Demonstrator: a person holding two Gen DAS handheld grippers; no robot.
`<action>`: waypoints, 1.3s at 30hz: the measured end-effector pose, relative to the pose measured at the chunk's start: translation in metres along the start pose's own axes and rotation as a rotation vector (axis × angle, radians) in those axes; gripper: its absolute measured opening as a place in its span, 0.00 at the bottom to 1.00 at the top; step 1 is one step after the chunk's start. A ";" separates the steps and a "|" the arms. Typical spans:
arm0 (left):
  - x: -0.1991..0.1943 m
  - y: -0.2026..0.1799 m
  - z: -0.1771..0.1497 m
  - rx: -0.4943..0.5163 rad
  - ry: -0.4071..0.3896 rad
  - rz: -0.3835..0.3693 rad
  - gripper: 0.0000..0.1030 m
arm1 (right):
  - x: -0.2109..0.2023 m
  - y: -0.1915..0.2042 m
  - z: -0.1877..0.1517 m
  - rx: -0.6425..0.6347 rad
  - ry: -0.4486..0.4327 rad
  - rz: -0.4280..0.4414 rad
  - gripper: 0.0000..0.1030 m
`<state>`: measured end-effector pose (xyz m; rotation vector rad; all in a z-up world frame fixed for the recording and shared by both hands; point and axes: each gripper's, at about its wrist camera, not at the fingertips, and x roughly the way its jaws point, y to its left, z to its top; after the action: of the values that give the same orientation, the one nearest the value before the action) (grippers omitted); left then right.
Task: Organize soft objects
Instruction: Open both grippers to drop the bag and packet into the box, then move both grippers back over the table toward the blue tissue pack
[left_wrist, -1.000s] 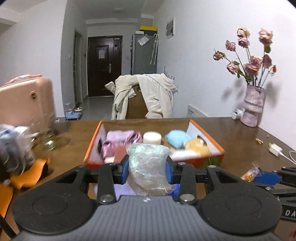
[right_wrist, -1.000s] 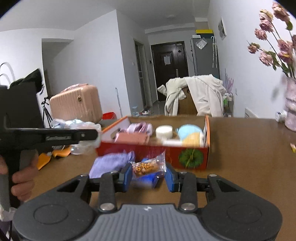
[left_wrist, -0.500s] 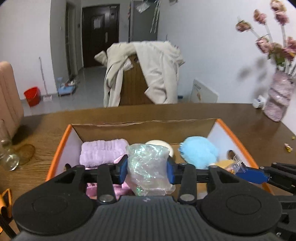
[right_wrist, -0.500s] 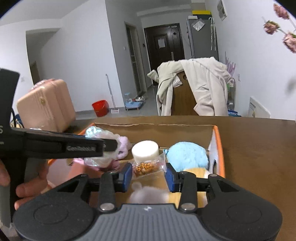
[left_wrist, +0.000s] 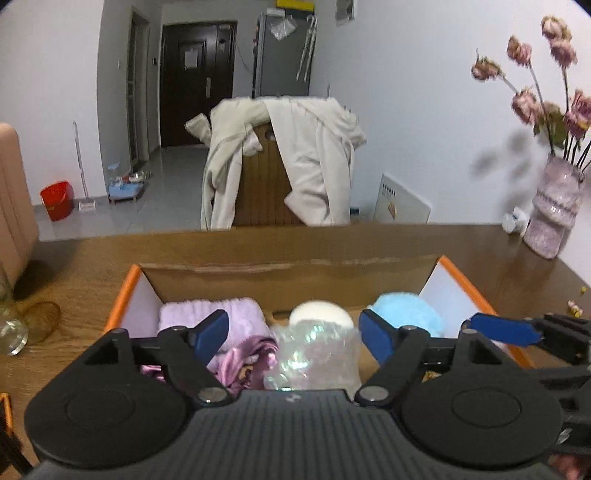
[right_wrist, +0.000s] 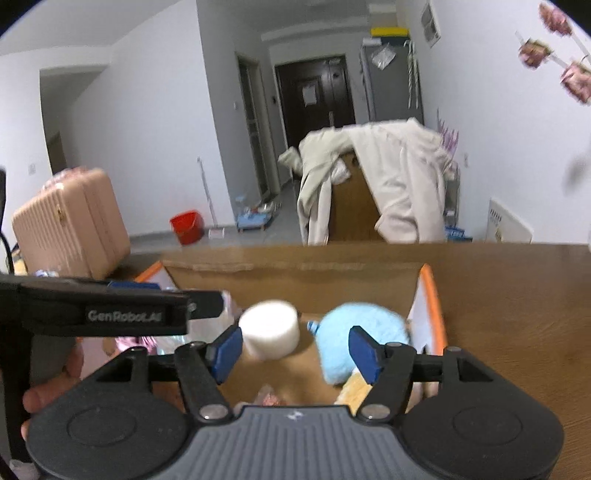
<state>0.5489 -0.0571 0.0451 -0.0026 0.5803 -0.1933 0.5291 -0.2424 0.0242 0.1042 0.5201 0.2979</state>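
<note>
Both grippers had carried over the box (left_wrist: 458, 275); left gripper (left_wrist: 295, 334) jaws were opening, bag (left_wrist: 314, 356) loose between them; right gripper (right_wrist: 295, 349) jaws opening, snack packet (right_wrist: 269, 397) dropped inside; withdraw upward, avoid snagging.

Looked like a lived-in flat, dining/living area w/ hallway beyond. Wooden desk (left_wrist: 92, 266) up front, chair (left_wrist: 262, 184) behind it draped w/ cream coat (left_wrist: 314, 147). Dark front door (left_wrist: 195, 81) at hall end, grey fridge (left_wrist: 282, 55) beside it w/ stuff stacked on top. Vase (left_wrist: 554, 214) of dried pink roses on desk by white wall. Pink suitcase (right_wrist: 70, 225) parked at left, red bucket (right_wrist: 186, 227) & mop on tiled floor. Cardboard box (left_wrist: 291, 273) of soft household bits on desk. Domestic clutter throughout, nothing commercial.
</note>
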 end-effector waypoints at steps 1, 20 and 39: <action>-0.008 0.001 0.002 0.002 -0.015 0.003 0.80 | -0.009 0.000 0.002 -0.001 -0.016 -0.001 0.63; -0.225 0.000 -0.116 0.022 -0.169 0.118 0.92 | -0.187 0.051 -0.095 -0.100 -0.022 0.012 0.74; -0.314 0.000 -0.223 0.000 -0.140 0.166 0.94 | -0.263 0.087 -0.188 -0.038 0.029 -0.045 0.83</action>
<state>0.1702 0.0115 0.0300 0.0317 0.4380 -0.0315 0.1948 -0.2361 0.0013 0.0514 0.5445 0.2659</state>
